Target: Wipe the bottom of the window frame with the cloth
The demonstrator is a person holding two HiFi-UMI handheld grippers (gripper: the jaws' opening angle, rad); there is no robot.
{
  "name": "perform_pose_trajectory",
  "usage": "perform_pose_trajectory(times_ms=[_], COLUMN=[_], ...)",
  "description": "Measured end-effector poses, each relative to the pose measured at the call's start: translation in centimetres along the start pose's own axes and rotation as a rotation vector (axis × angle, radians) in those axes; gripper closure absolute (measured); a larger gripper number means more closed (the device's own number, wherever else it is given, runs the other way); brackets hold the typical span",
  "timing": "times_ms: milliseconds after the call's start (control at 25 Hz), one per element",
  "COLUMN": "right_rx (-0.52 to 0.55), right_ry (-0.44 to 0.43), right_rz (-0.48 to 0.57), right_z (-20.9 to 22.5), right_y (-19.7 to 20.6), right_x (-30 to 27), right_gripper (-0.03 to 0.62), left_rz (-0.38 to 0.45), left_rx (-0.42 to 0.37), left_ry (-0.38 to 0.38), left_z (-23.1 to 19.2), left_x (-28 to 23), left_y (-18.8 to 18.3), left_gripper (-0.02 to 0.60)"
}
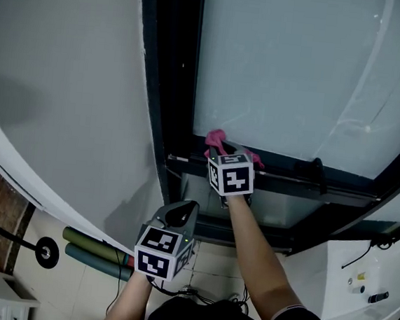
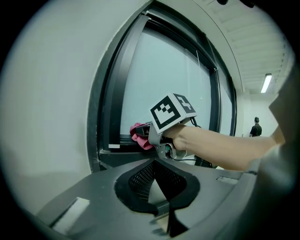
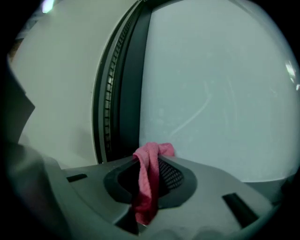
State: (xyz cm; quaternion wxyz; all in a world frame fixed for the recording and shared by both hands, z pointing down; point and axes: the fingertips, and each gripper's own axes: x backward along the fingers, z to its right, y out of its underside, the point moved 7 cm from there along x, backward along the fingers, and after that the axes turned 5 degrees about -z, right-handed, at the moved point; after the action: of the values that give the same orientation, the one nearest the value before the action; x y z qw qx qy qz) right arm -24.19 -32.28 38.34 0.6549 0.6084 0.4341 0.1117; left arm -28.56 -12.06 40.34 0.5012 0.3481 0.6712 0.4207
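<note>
1. The head view is rather dim and cool. Most light comes through the pale window glass (image 1: 300, 67), which shows faint streaks of glare.
2. The wall (image 1: 67, 73) has a soft grey shadow on its left part.
3. Straight lines bend strongly toward the edges.
4. Both gripper views are round fisheye pictures with black corners.
5. In the left gripper view a ceiling lamp (image 2: 266, 83) glows brightly.
6. The right gripper view is dim and greenish, and the near cloth (image 3: 149, 187) is blurred.
</note>
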Motion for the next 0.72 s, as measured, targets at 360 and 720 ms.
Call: perform_pose_trajectory(times_ms=[360, 720], right_rx=[0.022, 0.044], right_ry=[-0.051, -0.076], right_rz=[-0.005, 0.26], right_z=[-3.9, -2.5], right_y=[-1.4, -1.5], right_x=[-2.2, 6.5], right_gripper=[0.537, 0.536], left_rz=[0.033, 0.035], left_rx=[0.037, 0.014], left_ry=[-0.076, -0.002], left_z=[-2.0, 0.9], left_x=[2.6, 1.0], left_y=[0.0, -0.5], left_gripper=[0.575, 0.575])
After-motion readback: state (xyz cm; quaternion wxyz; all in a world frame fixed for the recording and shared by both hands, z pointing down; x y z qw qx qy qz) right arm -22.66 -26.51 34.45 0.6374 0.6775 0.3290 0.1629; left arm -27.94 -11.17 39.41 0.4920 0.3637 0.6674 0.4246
